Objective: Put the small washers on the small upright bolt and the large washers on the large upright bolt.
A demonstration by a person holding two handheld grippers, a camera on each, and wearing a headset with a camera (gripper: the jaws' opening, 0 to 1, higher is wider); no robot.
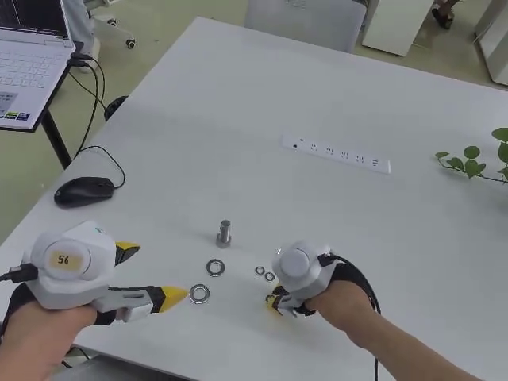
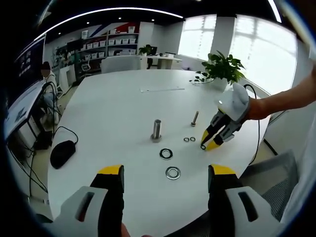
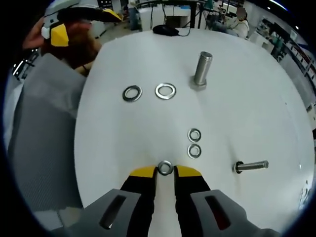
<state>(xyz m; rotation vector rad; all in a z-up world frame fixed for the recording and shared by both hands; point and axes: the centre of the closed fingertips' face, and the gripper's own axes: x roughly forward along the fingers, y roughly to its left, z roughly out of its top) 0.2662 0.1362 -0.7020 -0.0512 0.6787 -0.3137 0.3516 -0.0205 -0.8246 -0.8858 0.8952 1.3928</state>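
The large bolt (image 1: pixel 224 232) stands upright on the white table (image 1: pixel 262 111), with two large washers (image 1: pixel 215 267) (image 1: pixel 199 294) lying flat in front of it. Two small washers (image 1: pixel 264 274) lie side by side to their right. The small bolt (image 2: pixel 195 117) stands beyond them, close to my right gripper (image 1: pixel 275 302), which is shut on a small washer (image 3: pixel 165 168) just above the tabletop. At the near left my left gripper (image 1: pixel 155 274) is open and holds nothing, and the nearer large washer (image 2: pixel 173 173) lies ahead between its jaws.
A power strip (image 1: pixel 336 153) lies across the far middle of the table. A black mouse (image 1: pixel 84 190) with its cable sits at the left edge, a laptop (image 1: pixel 28 55) on a side desk beyond. Plant leaves (image 1: pixel 475 163) reach in at the right.
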